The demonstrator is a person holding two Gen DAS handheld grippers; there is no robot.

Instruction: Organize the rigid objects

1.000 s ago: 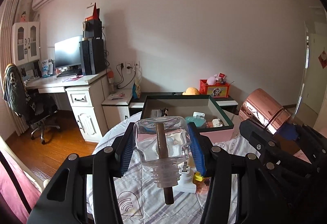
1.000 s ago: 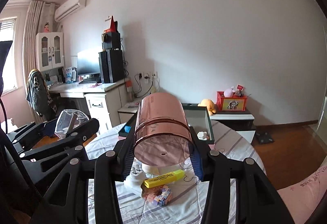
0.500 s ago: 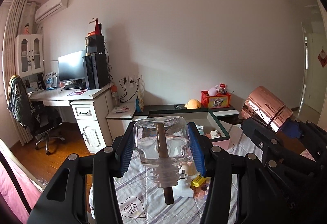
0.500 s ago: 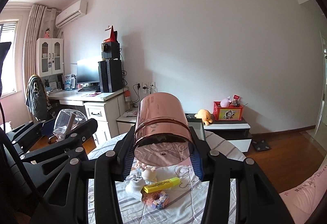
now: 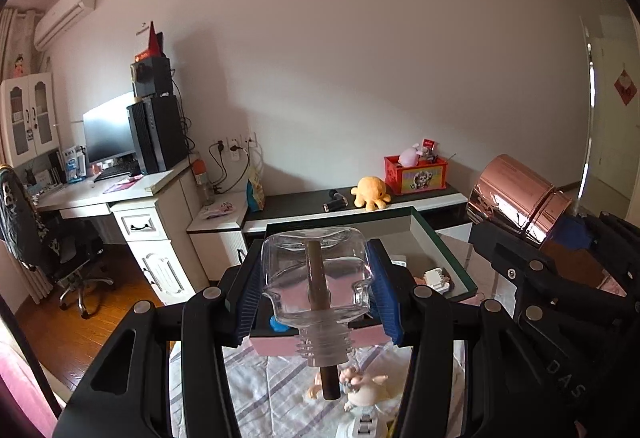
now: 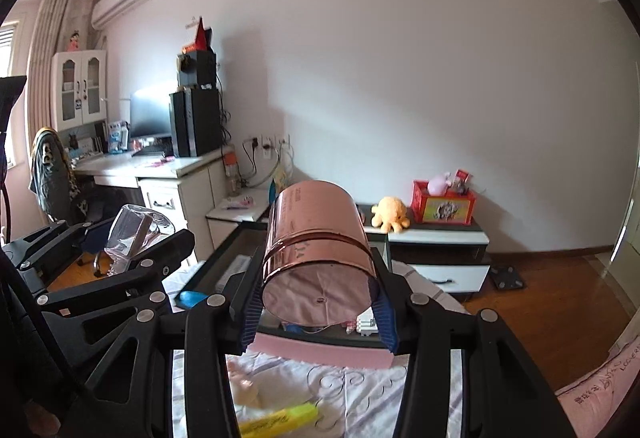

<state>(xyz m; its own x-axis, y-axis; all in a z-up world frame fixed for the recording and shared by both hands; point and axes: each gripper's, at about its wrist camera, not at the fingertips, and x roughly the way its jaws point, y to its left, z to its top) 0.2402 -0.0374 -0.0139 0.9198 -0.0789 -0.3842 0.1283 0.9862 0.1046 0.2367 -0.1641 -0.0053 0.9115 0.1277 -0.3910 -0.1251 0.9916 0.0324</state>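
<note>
Both tools clamped, my left tool [image 5: 316,302] on the glass bottle [image 5: 316,274], right tool [image 6: 316,302] on the copper tin [image 6: 316,246], dark tray [image 6: 224,262] dead ahead at the bench's far edge

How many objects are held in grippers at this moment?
2. A clear glass bottle with a brown stick inside is clamped in the left gripper; a copper-coloured canister is clamped in the right gripper. Both are held above the table near the open box.
</note>
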